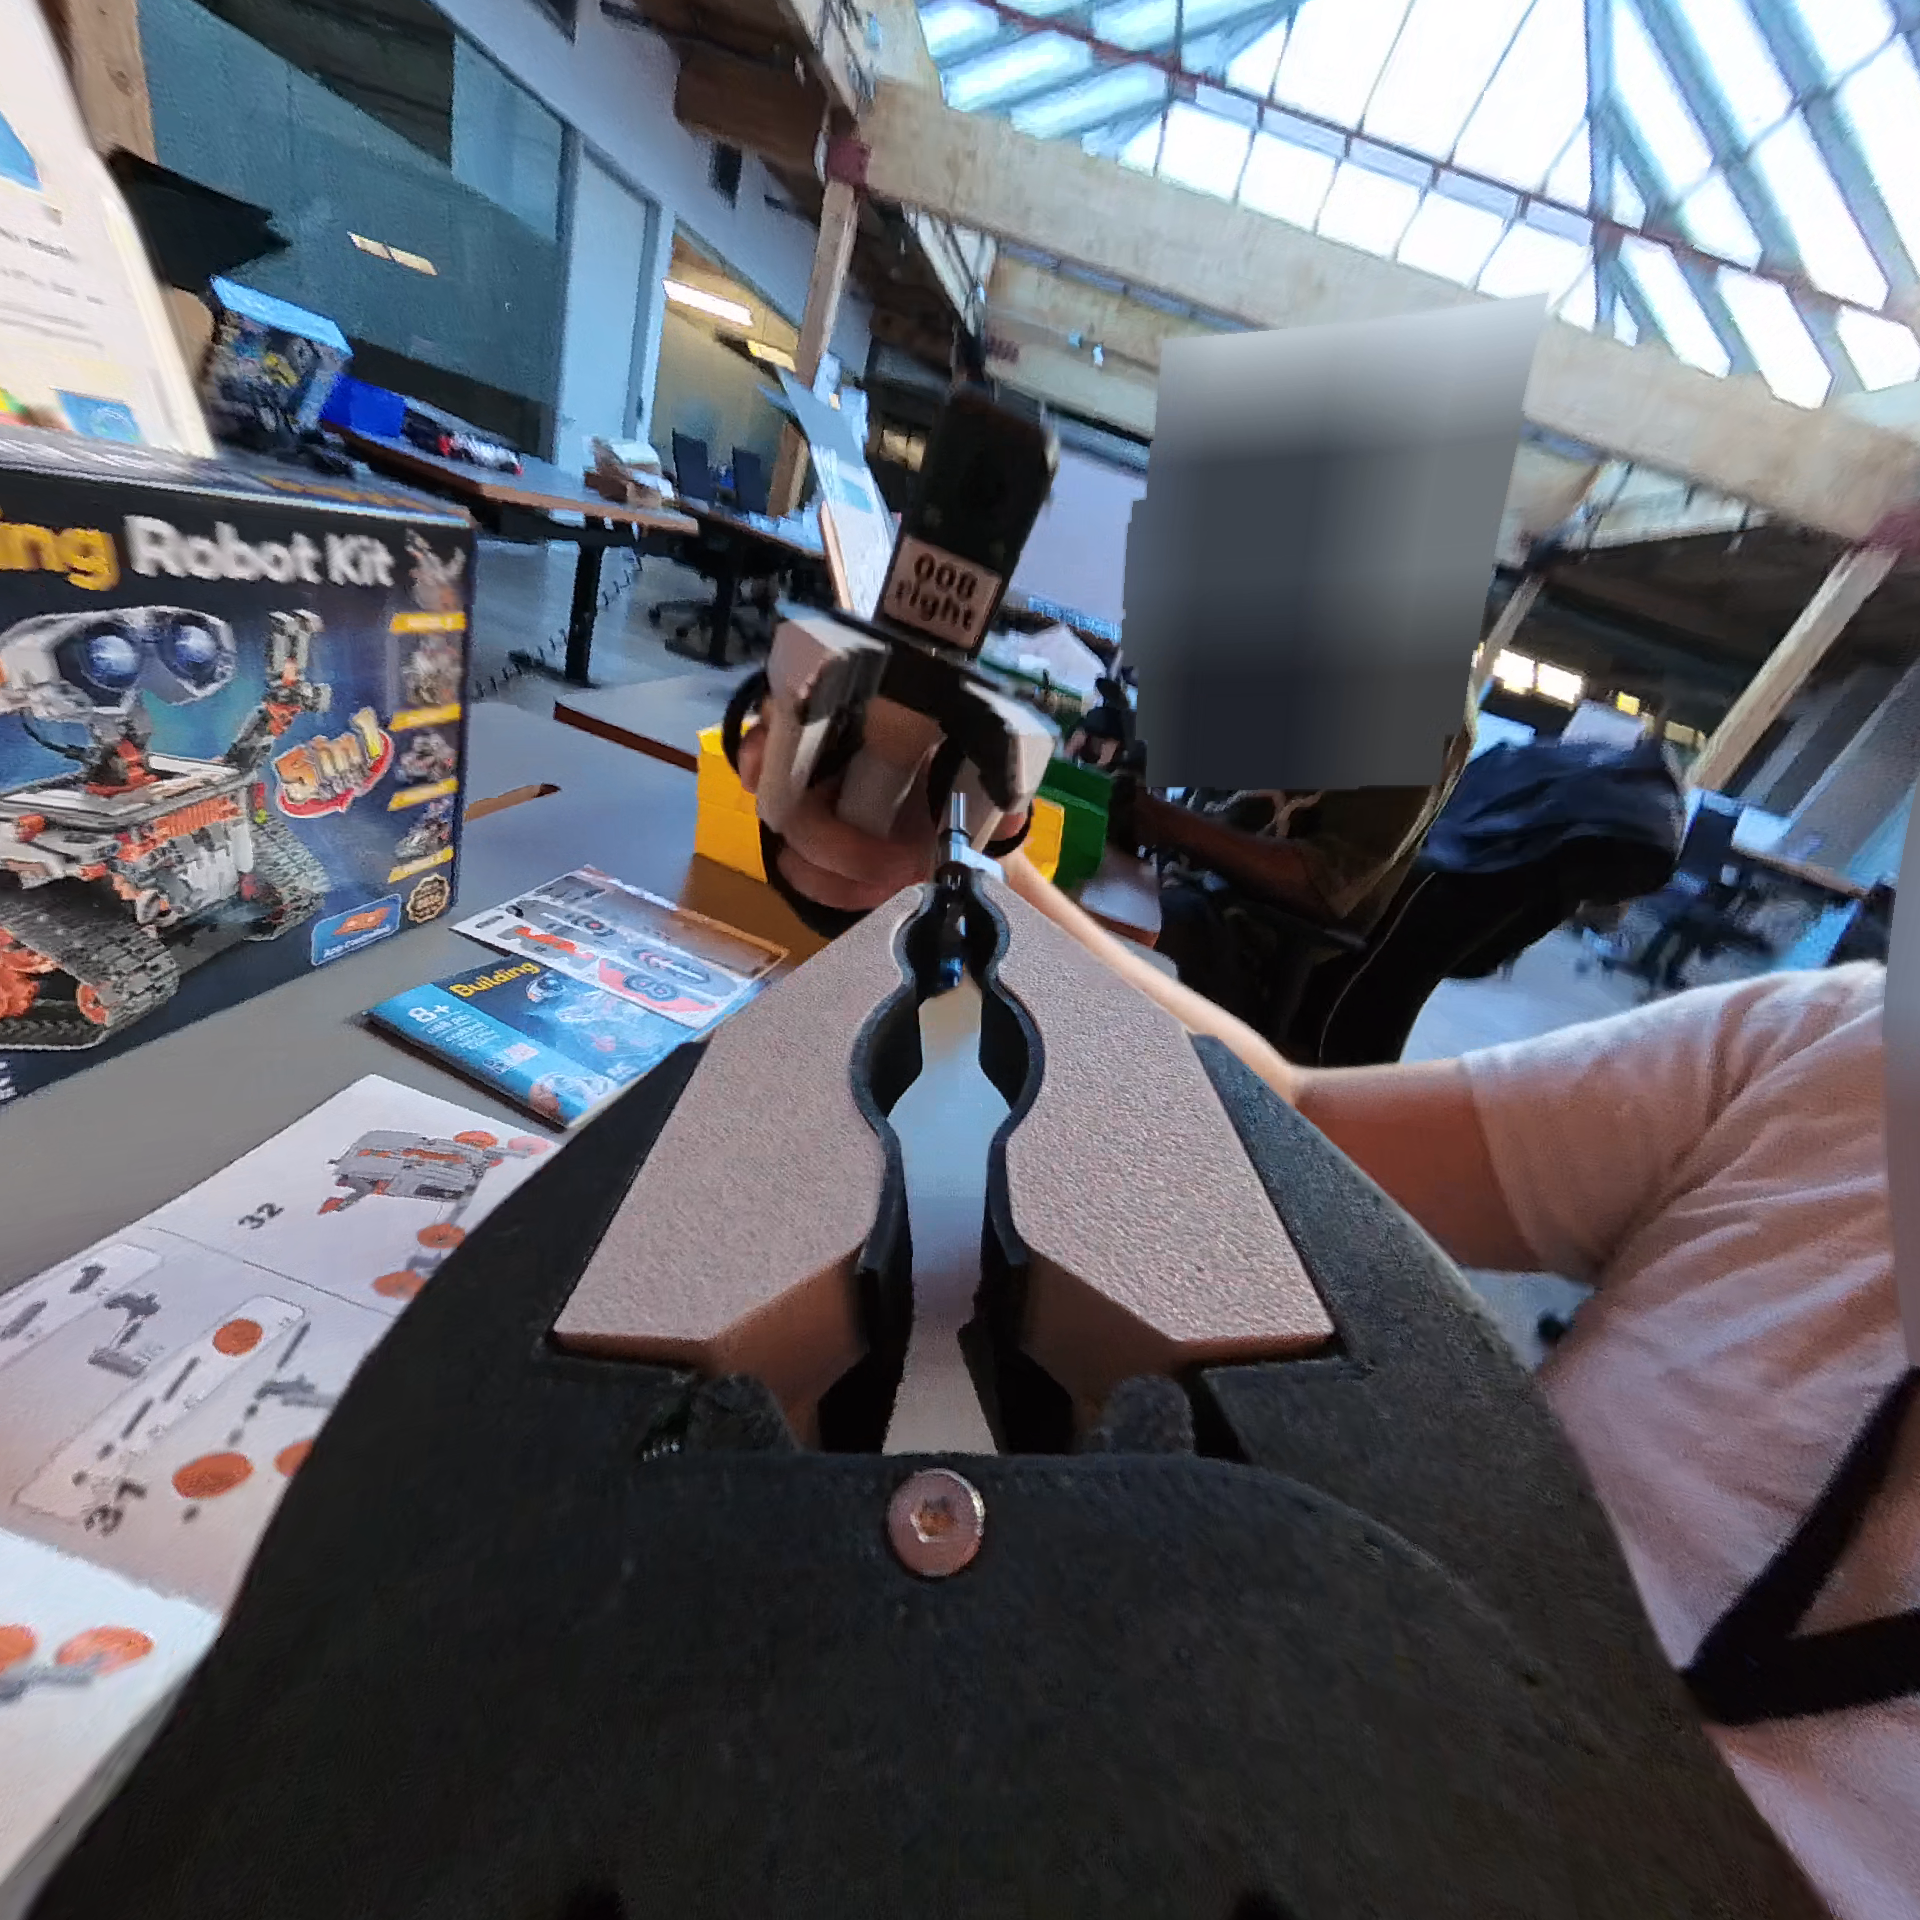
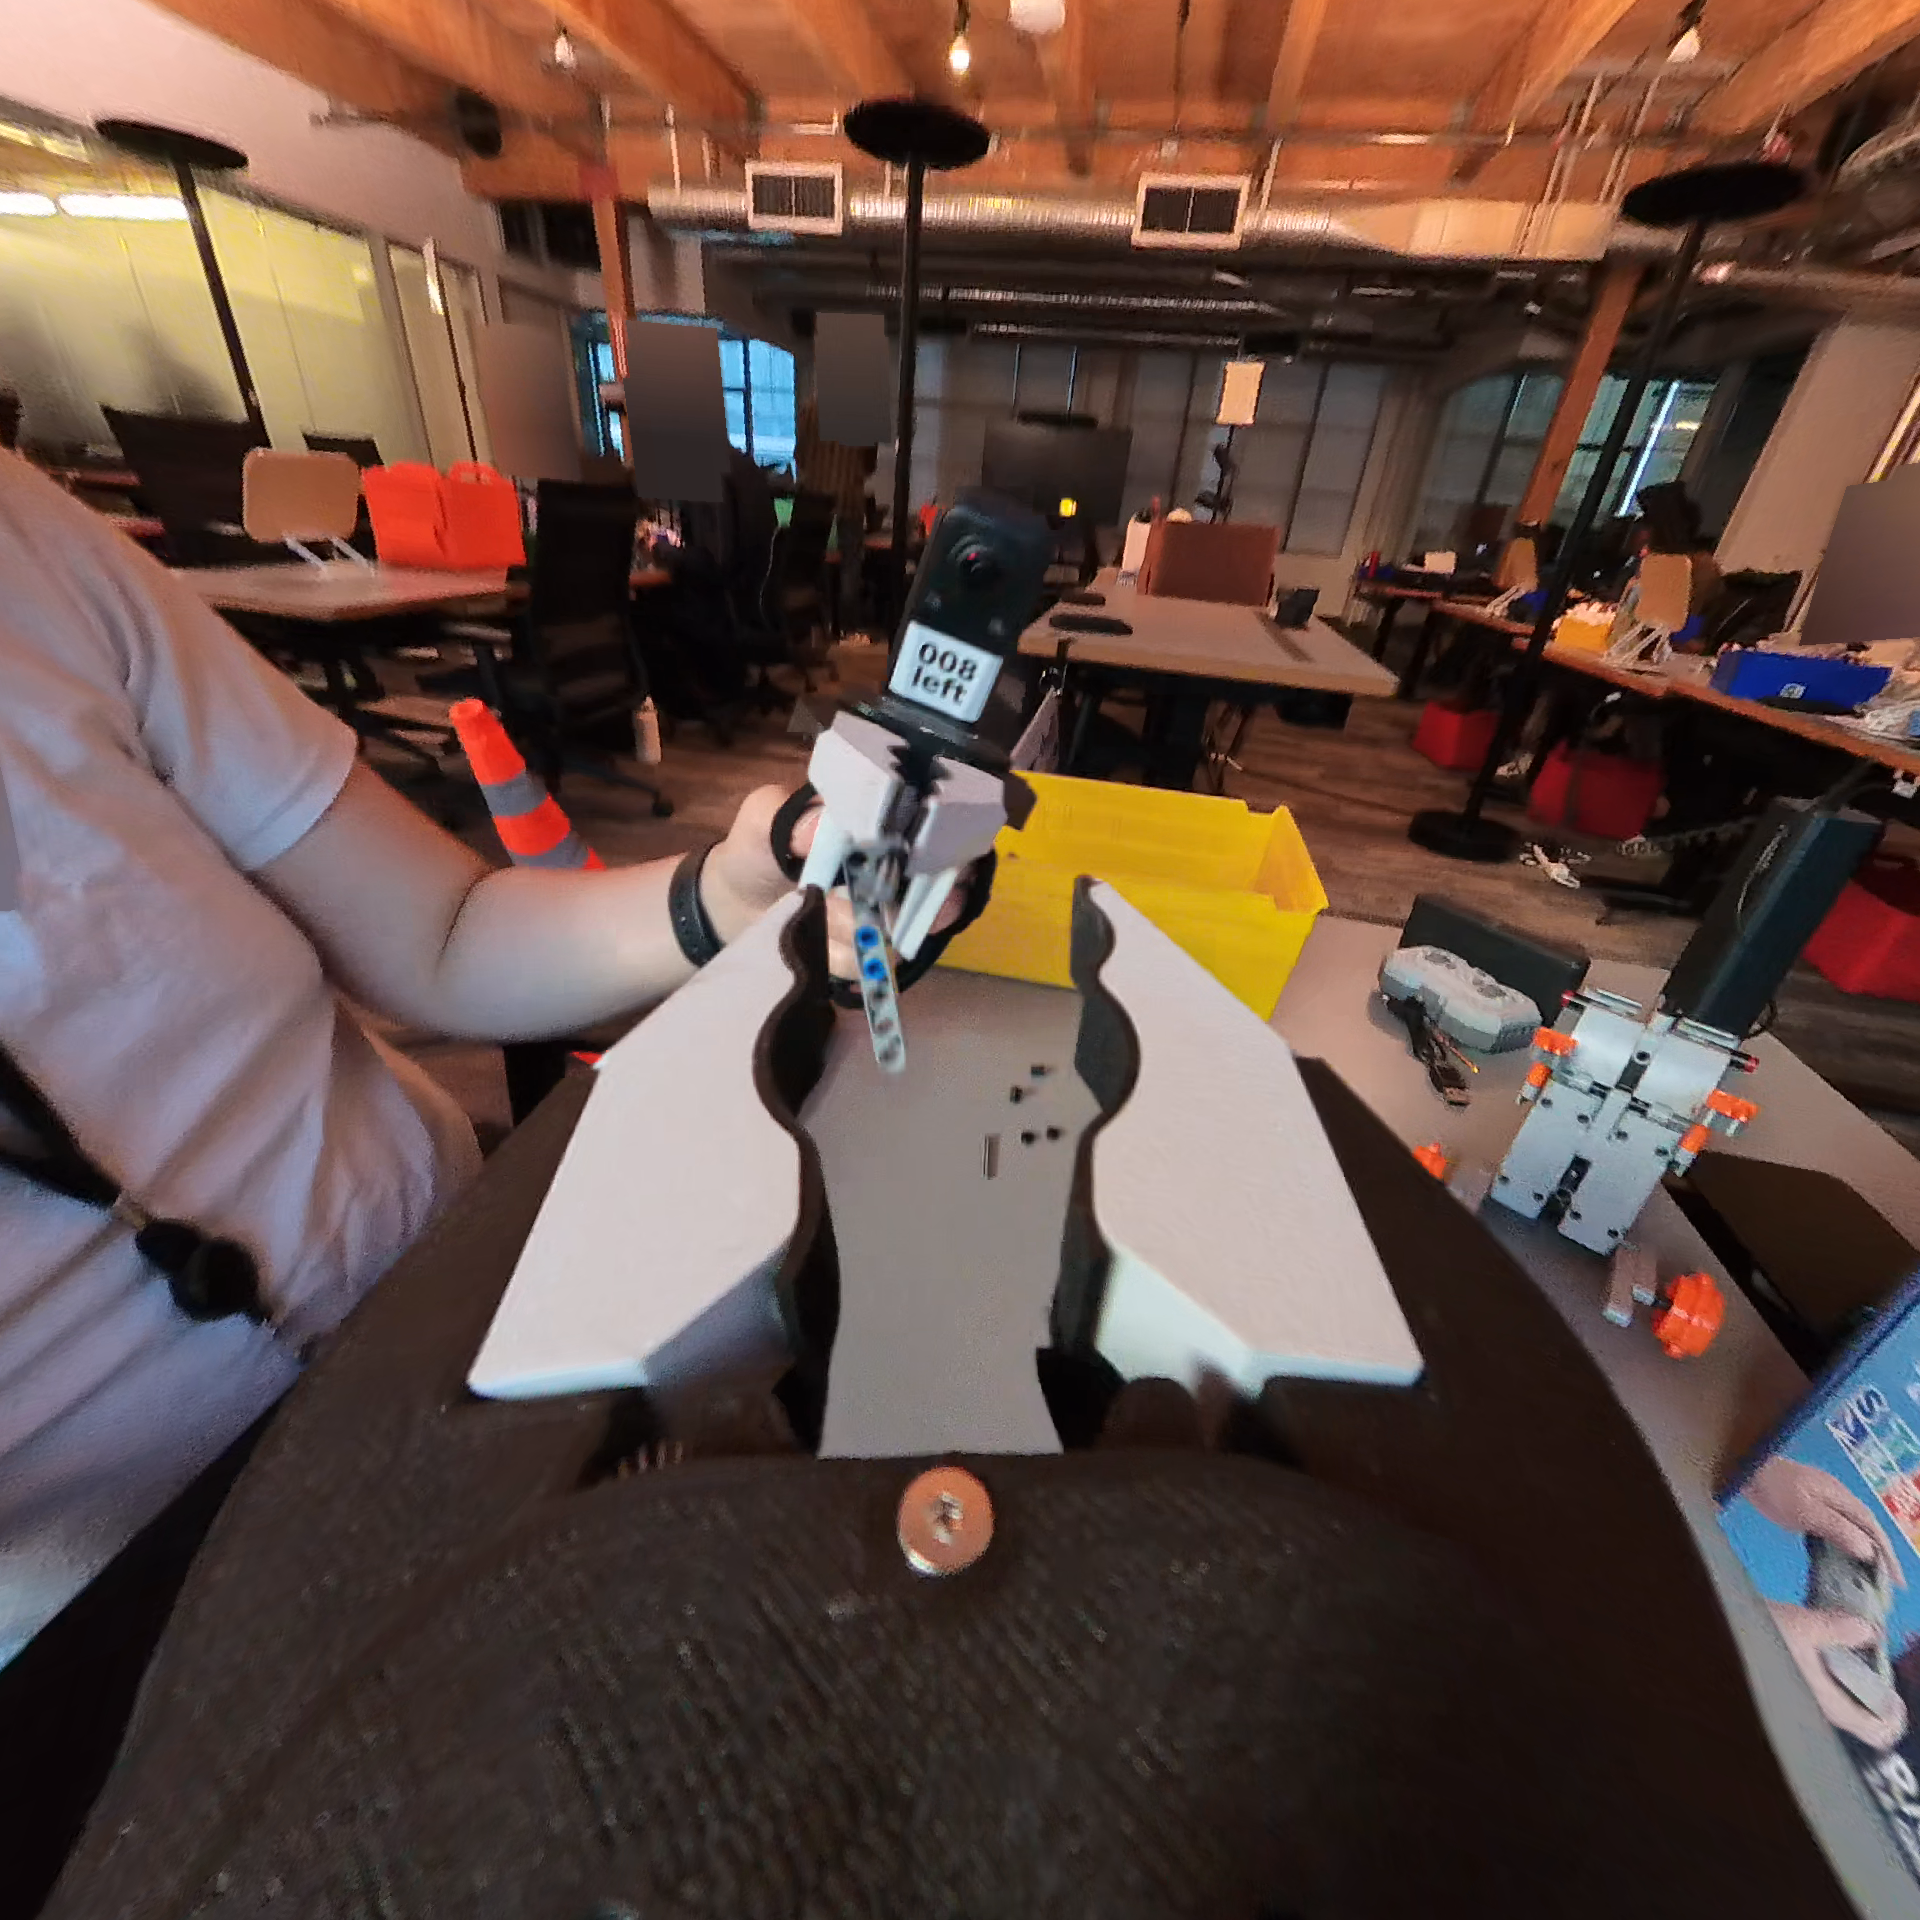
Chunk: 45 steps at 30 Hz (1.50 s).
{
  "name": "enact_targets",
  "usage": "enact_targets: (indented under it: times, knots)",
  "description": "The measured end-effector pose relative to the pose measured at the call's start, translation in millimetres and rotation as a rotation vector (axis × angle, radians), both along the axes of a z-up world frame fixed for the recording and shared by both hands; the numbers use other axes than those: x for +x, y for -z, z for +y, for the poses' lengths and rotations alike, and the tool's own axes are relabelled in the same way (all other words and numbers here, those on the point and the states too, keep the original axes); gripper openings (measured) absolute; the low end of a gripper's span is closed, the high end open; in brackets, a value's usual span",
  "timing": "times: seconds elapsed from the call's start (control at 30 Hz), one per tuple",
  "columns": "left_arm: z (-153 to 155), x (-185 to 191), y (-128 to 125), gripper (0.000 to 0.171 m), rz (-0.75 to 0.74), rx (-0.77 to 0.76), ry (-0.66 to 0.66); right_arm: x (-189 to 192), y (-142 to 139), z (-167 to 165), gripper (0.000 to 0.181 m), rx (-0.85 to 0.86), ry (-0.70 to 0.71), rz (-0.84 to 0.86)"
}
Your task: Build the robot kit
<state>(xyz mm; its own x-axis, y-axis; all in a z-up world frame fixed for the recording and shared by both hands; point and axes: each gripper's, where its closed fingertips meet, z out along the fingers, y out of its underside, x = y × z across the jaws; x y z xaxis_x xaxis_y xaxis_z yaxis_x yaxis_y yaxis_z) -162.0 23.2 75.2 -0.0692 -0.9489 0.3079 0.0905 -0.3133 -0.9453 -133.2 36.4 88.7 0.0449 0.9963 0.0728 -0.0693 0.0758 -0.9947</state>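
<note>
left gripper (image 2: 883,883) pinching grey beam (image 2: 878,977), labelled camera (image 2: 966,613)

An open-plan office or workshop: long desks (image 2: 1195,634) with office chairs (image 2: 582,623), monitors (image 2: 1055,457), storage bins (image 2: 1153,883), exposed wooden ceiling beams (image 2: 1039,73) and a skylight (image 1: 1558,135).

The small dark bits (image 2: 1029,1117) on the table (image 2: 935,1195) are too tiny to identify.

Bright skylight glare, fisheye warp, blurry bkgd
</note>
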Motion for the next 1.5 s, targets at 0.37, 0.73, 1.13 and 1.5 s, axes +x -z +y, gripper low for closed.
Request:
enact_targets:
  times: [0.37,0.73,1.13,1.5]
  knots:
    - [-24,-167,-5,0.0,-0.069,0.026,-0.313,-122,170,59,0.011,-0.065,0.183,-0.628]
    - [-29,-219,-18,0.0,-0.131,0.054,-0.387,-242,228,58,0.015,-0.123,-0.047,-0.941]
    - [-37,-247,-16,0.0,-0.134,0.065,-0.406,-241,252,60,0.006,-0.078,-0.022,-1.144]
    - [-43,-280,-14,0.0,-0.071,0.061,-0.508,-37,107,40,0.005,-0.092,0.208,-0.333]
